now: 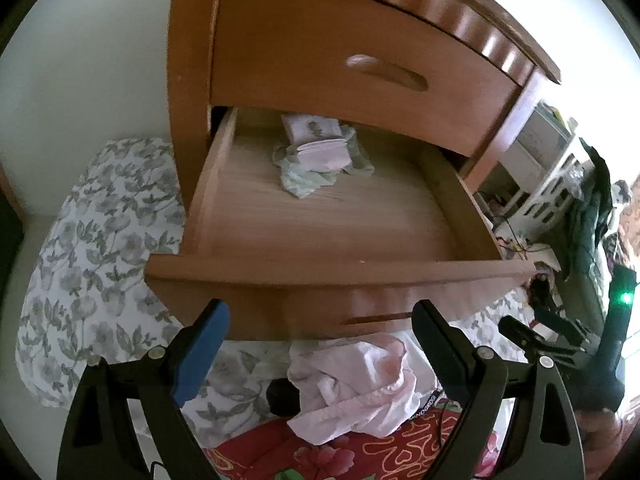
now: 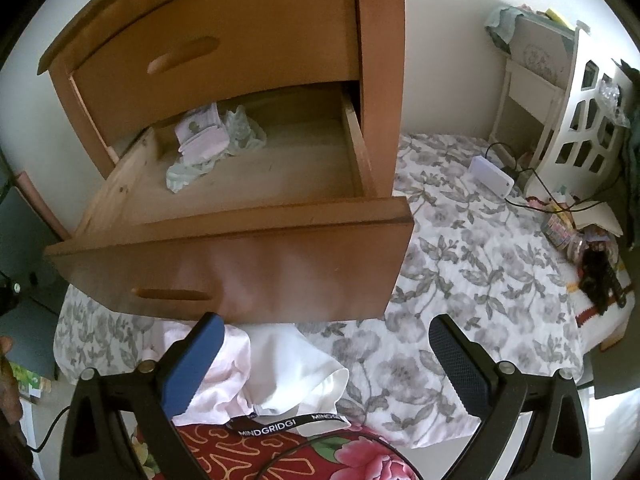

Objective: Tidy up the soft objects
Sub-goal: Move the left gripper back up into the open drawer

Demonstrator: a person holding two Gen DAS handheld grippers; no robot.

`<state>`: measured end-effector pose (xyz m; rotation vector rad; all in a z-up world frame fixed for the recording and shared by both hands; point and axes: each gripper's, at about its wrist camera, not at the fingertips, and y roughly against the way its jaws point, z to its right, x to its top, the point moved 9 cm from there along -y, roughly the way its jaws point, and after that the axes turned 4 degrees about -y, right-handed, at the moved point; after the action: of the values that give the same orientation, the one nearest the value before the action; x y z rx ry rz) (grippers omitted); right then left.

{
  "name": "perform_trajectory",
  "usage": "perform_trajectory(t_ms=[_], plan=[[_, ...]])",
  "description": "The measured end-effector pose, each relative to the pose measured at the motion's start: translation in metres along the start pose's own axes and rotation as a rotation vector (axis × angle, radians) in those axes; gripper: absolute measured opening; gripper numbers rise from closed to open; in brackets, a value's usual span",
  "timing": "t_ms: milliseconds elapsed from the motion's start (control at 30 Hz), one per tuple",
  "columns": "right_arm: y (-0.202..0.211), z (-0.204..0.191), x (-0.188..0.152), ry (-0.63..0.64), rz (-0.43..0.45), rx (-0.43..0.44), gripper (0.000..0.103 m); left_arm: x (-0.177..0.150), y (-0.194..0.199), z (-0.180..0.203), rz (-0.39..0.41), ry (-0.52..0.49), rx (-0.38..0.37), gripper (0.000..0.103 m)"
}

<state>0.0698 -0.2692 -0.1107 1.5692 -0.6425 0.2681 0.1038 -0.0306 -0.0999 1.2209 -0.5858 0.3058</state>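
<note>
The lower drawer (image 1: 332, 270) (image 2: 240, 220) of a wooden nightstand is pulled out. At its back lie a folded pink cloth (image 1: 324, 152) (image 2: 204, 142) and a crumpled pale green cloth (image 1: 304, 182) (image 2: 180, 174). In front of the drawer, on the floral sheet, lies a heap of pale pink cloth (image 1: 352, 384) (image 2: 228, 368) with a white garment (image 2: 292, 368) beside it. My left gripper (image 1: 320, 344) is open just above this heap. My right gripper (image 2: 324, 356) is open too, over the white garment, holding nothing.
The upper drawer (image 1: 340, 56) (image 2: 200, 60) is closed. A grey floral sheet (image 2: 460, 280) covers the floor. A red flowered fabric (image 2: 280, 456) lies nearest me. At the right stand a white lattice piece (image 2: 584, 128), a white box (image 2: 490, 176), cables and small clutter (image 2: 588, 256).
</note>
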Motion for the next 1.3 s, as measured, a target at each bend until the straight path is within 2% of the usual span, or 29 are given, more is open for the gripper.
perform_trajectory(t_ms=[133,500,867,1300], plan=[[0.001,0.001,0.002,0.001,0.006,0.0,0.103,0.007,-0.001,-0.009,0.003,0.042,-0.012,0.093],[-0.001,0.002,0.008,0.008,0.018,-0.003,0.103,0.056,0.001,-0.016,0.04,0.038,0.023,0.093],[-0.01,0.01,0.01,-0.002,0.003,-0.008,0.103,0.089,-0.04,-0.016,-0.063,0.046,0.012,0.093],[-0.021,0.012,0.007,0.002,-0.018,0.001,0.103,0.119,-0.089,-0.007,-0.111,0.019,0.061,0.093]])
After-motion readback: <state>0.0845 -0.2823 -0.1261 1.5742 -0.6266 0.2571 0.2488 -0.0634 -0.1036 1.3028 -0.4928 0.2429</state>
